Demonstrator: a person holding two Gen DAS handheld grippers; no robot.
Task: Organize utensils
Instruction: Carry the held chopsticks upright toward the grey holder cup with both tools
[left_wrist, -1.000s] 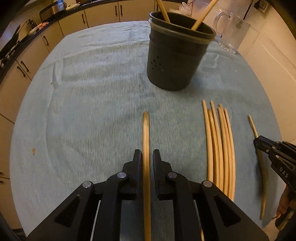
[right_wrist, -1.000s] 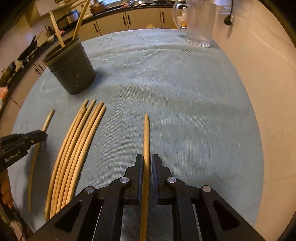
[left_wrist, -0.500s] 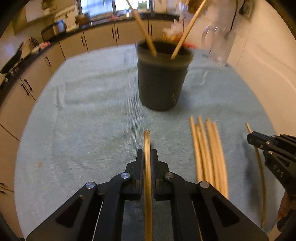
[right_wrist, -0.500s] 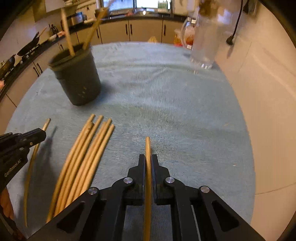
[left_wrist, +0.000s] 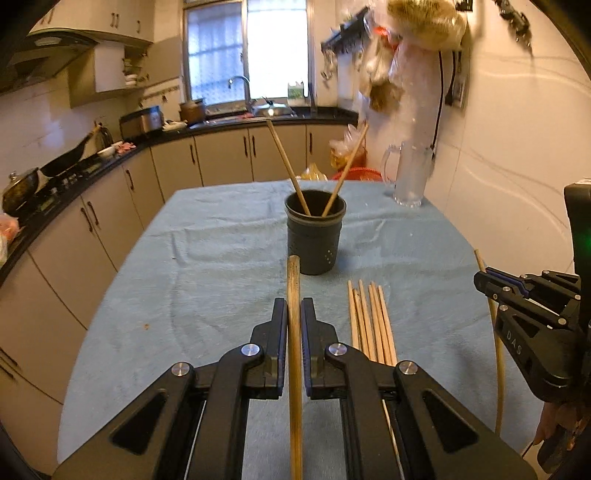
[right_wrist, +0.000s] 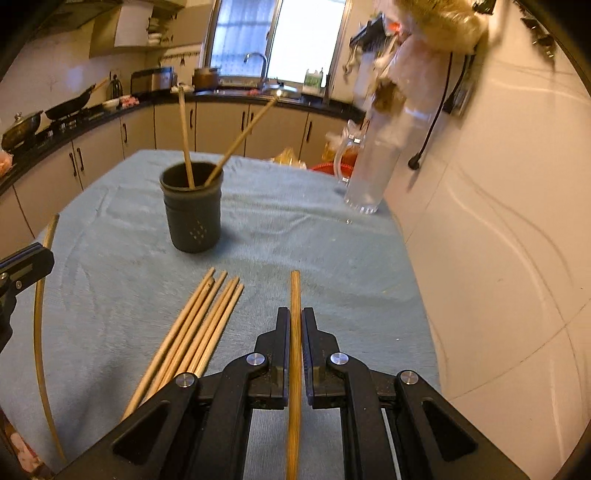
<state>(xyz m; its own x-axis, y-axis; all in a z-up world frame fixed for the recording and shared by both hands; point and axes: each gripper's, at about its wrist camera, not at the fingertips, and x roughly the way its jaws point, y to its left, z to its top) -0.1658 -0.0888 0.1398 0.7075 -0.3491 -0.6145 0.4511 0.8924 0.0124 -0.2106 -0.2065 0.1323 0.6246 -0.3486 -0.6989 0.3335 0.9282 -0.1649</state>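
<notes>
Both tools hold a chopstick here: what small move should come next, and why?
Probably carry the left tool forward over the dark holder and tip its chopstick in. Two chopsticks already stand there, the holder is straight ahead, and the right tool grips its own chopstick.

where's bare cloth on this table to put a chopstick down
Bare cloth lies left of the black utensil holder, out to the table's left edge, and between the chopstick bundle and the wall, short of the glass pitcher. It is crowded around the bundle, between the left gripper and right gripper.
</notes>
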